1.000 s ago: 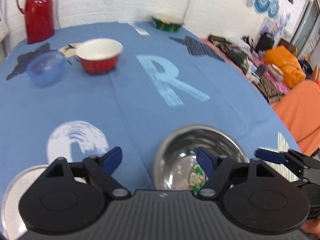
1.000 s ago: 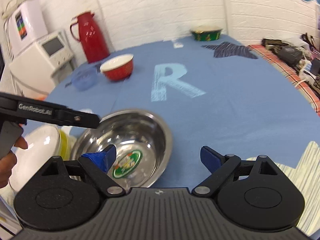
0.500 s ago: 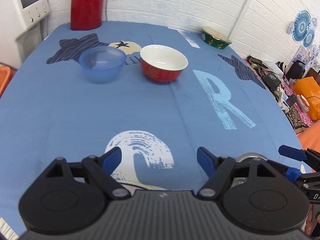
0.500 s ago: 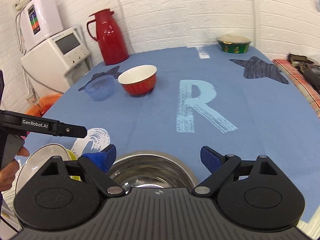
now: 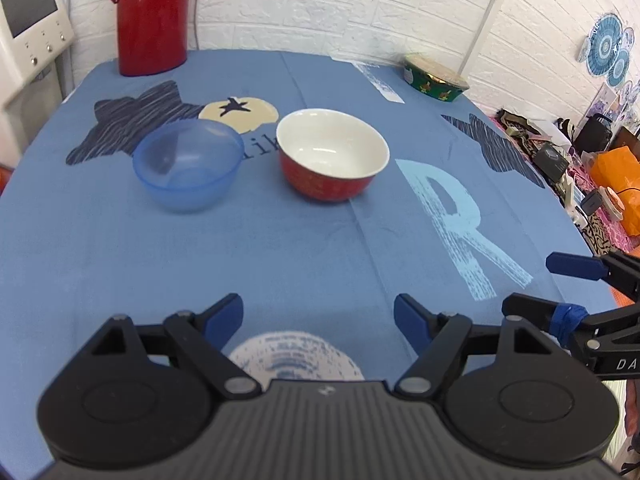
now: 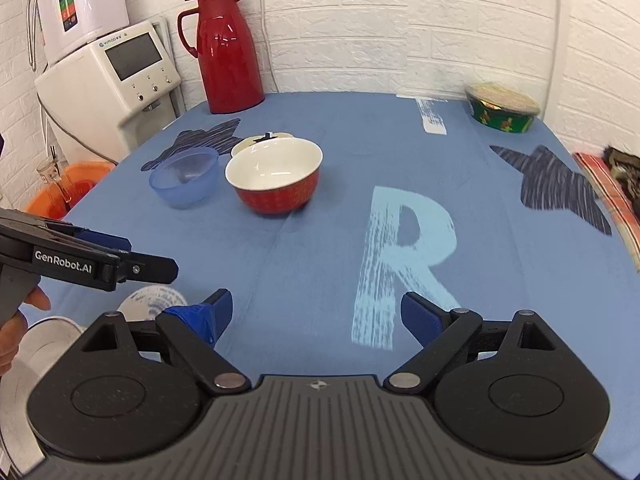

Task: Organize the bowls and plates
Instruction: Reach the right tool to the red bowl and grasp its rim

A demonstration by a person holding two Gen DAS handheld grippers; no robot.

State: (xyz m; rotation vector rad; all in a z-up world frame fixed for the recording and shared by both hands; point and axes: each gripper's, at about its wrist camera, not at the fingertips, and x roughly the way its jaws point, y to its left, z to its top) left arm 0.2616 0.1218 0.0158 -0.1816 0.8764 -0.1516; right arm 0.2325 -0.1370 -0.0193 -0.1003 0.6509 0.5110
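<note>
Bowls: red bowl [image 5: 332, 156] and blue bowl [image 5: 188, 170] side by side at 12 o'clock on worktop [image 5: 280, 248] | left gripper [image 5: 318, 316] nearer, jaws apart, empty | right gripper [image 6: 316, 312] jaws apart, empty

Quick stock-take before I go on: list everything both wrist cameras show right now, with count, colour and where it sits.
red bowl: 1, red outside, white inside, mid-table
blue plastic bowl: 1, translucent blue, just left of the red bowl
green tin: 1, green with gold pattern, far right edge of the table
thermos jug: 1, red, far left corner by the wall
metal plate: 1, silver, near left edge, mostly hidden
tablecloth: 1, blue with a pale R and dark stars, covers the table
water dispenser: 1, white, beside the table on the left
orange basin: 1, orange, below the dispenser
clutter: several, mixed colours, right of the table
left gripper: 1, black with blue pads, open, empty
right gripper: 1, same, open, empty
hand: 1, on the left gripper's handle
</note>
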